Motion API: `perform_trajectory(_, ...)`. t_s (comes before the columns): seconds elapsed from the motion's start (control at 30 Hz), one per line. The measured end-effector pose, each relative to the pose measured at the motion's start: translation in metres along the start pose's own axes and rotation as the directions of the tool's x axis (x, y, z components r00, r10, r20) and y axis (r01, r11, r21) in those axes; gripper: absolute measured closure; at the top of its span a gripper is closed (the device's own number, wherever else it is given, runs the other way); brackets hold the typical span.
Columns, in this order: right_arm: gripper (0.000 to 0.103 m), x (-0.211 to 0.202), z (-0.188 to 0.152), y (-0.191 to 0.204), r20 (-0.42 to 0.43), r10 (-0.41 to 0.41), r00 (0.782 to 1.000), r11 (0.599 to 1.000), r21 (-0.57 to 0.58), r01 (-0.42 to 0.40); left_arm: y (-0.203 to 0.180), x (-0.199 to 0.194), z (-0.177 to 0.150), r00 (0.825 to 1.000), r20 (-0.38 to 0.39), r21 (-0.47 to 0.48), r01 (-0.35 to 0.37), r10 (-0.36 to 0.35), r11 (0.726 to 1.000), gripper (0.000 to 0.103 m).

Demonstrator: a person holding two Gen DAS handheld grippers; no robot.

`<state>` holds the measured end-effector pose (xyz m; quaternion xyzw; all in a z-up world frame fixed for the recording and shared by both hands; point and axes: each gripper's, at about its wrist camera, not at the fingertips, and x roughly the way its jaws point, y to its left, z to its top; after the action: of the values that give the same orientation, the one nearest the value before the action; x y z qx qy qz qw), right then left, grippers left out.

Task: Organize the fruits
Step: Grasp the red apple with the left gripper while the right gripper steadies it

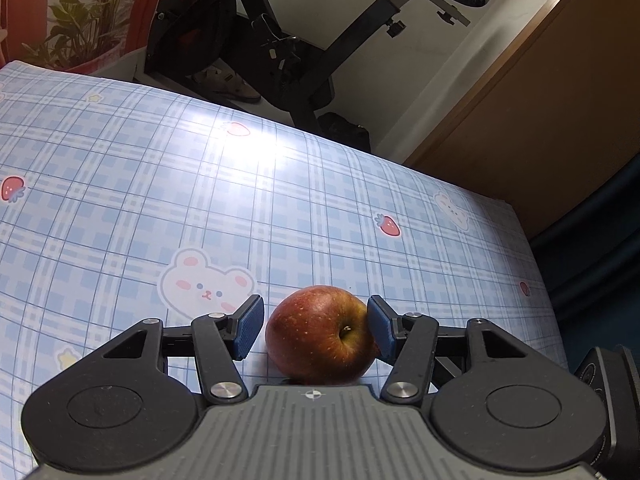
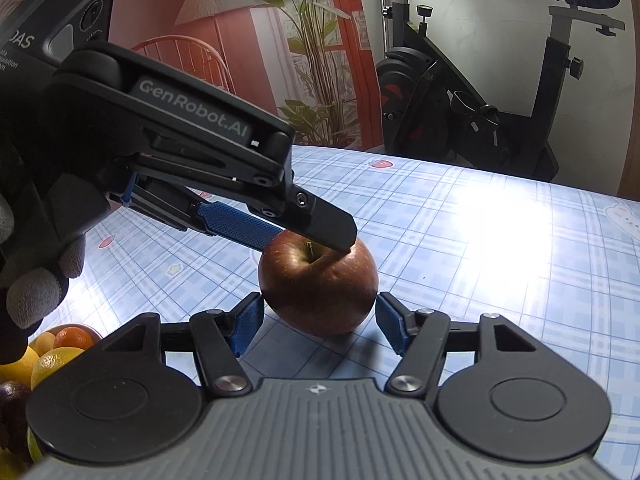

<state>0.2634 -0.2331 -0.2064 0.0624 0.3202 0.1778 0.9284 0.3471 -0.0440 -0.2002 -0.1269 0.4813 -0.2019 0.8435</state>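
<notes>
One apple (image 1: 322, 334) on desk (image 1: 160, 200), between my left hand-held gripper (image 1: 316, 330) pads: 3 o'clock pad touching, 9 o'clock pad apart, not clamped. Right hand-held gripper (image 2: 318, 322) spread, empty. Fruit pile (image 2: 48, 356) at 8 o'clock; placing left.

The table (image 1: 280, 184) is covered edge to edge by a glossy cloth (image 2: 460, 240) — pale blue plaid, printed with white bear faces, small red strawberries and yellow stars. A strong glare washes out part of the pattern towards the far side. One red apple (image 1: 320, 336) rests directly on the cloth, stem dimple turned sideways and up, casting a soft shadow beneath. At the near left corner in the right wrist view sits a heap of fruit (image 2: 52, 354) — oranges, lemons and something dark — its container hidden.
</notes>
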Motion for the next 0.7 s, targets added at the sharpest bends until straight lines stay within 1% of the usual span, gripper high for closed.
perform_trajectory(0.17, 0.039, -0.002, 0.001, 0.002, -0.011, -0.001, 1.000, 1.000, 0.008, 0.001, 0.001, 0.000, -0.003, 1.000, -0.022, 0.004, 0.022, -0.021, 1.000, 0.044)
perform_trajectory(0.3, 0.039, -0.012, 0.000, 0.007, -0.008, 0.005, 1.000, 1.000, 0.010, -0.004, 0.001, -0.012, -0.010, 0.999, -0.030, 0.026, 0.046, -0.045, 0.999, 0.044)
perform_trajectory(0.47, 0.039, -0.028, 0.003, 0.022, 0.004, 0.012, 1.000, 1.000, 0.005, -0.012, -0.003, -0.041, -0.019, 0.998, -0.016, 0.050, 0.058, -0.057, 0.997, 0.044)
perform_trajectory(0.57, 0.039, -0.041, 0.004, 0.036, 0.012, 0.019, 1.000, 1.000, -0.009, -0.019, -0.003, -0.064, -0.028, 0.998, -0.003, 0.073, 0.065, -0.065, 0.995, 0.044)
perform_trajectory(0.7, 0.039, -0.055, 0.004, 0.058, 0.016, 0.030, 0.999, 0.999, -0.030, -0.030, 0.001, -0.092, -0.039, 0.997, 0.002, 0.077, 0.074, -0.074, 0.994, 0.044)
